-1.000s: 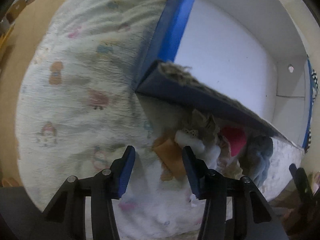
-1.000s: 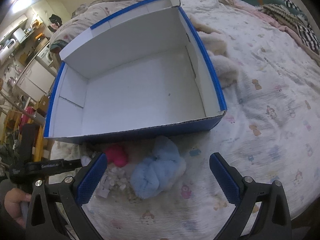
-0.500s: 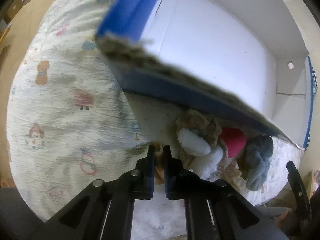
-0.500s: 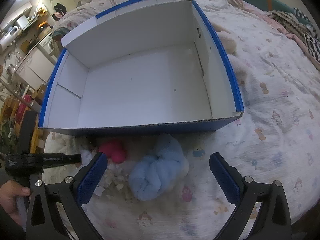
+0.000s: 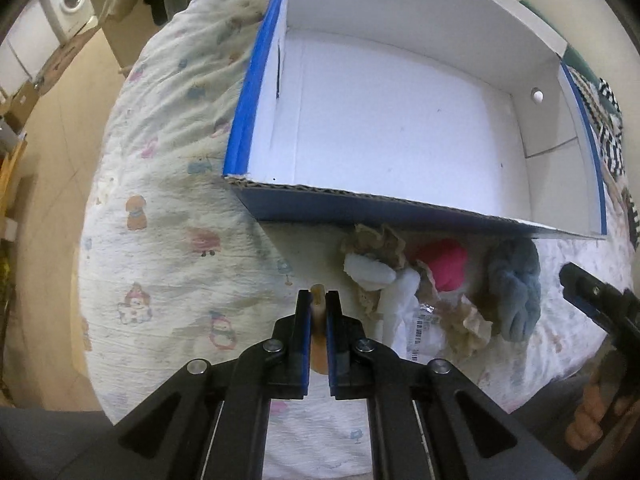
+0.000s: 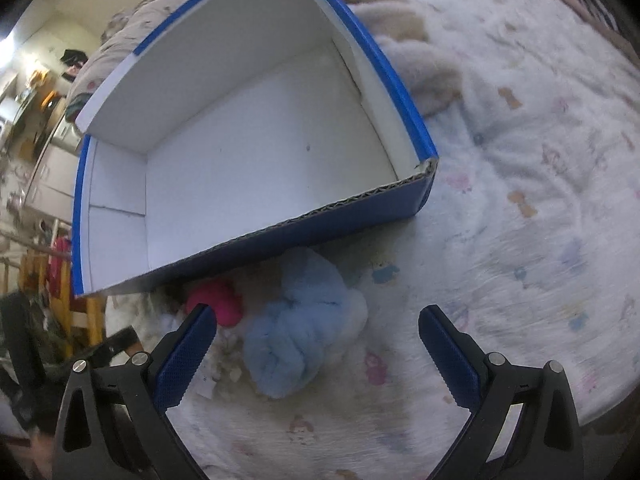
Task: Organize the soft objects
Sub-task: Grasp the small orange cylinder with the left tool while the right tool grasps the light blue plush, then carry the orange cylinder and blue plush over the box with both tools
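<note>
My left gripper (image 5: 318,300) is shut on a small tan soft piece (image 5: 319,332), lifted a little off the bed. Ahead stands a blue cardboard box (image 5: 248,92) with a bare white inside. Against its near wall lies a heap: a white and beige bundle (image 5: 374,264), a pink soft thing (image 5: 444,262) and a fluffy light blue cloth (image 5: 516,288). In the right wrist view my right gripper (image 6: 318,344) stands open, just above the light blue cloth (image 6: 298,336), with the pink thing (image 6: 218,300) by its left finger. The box (image 6: 404,92) lies beyond.
The bed's printed white cover (image 5: 168,216) drops off to a tan floor (image 5: 44,184) at the left. A beige fluffy blanket (image 6: 420,60) lies beside the box. A person's hand (image 5: 588,412) holds the other gripper at the right edge. Furniture and appliances (image 6: 44,128) stand beyond the bed.
The left gripper's jaws closed on the tan piece and lifted it back from the box. The right gripper sank closer over the light blue cloth and rolled, staying open.
</note>
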`<action>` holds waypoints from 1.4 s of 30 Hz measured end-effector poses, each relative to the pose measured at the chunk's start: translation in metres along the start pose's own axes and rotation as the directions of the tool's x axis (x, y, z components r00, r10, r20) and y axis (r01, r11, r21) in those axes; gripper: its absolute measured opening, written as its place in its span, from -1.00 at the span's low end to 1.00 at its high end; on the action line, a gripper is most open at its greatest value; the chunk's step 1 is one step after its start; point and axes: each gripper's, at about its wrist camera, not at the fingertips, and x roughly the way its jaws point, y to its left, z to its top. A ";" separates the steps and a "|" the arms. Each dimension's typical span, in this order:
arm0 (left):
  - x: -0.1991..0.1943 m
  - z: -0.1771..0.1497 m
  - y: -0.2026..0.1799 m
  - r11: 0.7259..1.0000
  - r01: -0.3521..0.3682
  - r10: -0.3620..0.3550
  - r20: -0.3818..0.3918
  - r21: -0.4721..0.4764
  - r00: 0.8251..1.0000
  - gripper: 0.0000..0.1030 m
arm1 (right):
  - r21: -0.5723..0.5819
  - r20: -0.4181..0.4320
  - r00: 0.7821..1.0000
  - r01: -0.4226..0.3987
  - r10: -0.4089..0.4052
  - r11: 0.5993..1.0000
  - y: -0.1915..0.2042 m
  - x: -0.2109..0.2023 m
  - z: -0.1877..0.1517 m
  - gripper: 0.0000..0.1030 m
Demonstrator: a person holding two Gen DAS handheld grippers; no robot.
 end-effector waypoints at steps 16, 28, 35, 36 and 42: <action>-0.004 0.007 0.006 1.000 -0.020 0.020 0.032 0.005 0.999 -0.88 | -0.130 -0.113 0.987 0.103 -0.118 0.986 0.028 0.047 -0.006 -0.54; -0.027 -0.007 0.017 0.999 -0.035 0.035 0.084 0.001 0.996 -0.88 | -0.073 0.005 1.000 -0.028 0.028 0.997 0.003 -0.013 -0.025 -0.79; -0.065 -0.014 0.012 1.000 -0.012 0.007 0.163 0.028 0.987 -0.88 | -0.132 0.089 0.985 -0.138 0.150 0.982 0.019 -0.064 -0.033 -0.79; -0.069 -0.013 0.011 1.000 -0.005 -0.001 0.170 0.030 0.985 -0.88 | -0.144 0.103 0.980 -0.152 0.168 0.978 0.023 -0.072 -0.034 -0.79; -0.095 0.015 -0.001 0.998 0.014 -0.026 0.220 0.055 0.975 -0.88 | -0.201 0.151 0.958 -0.211 0.243 0.957 0.049 -0.097 -0.023 -0.79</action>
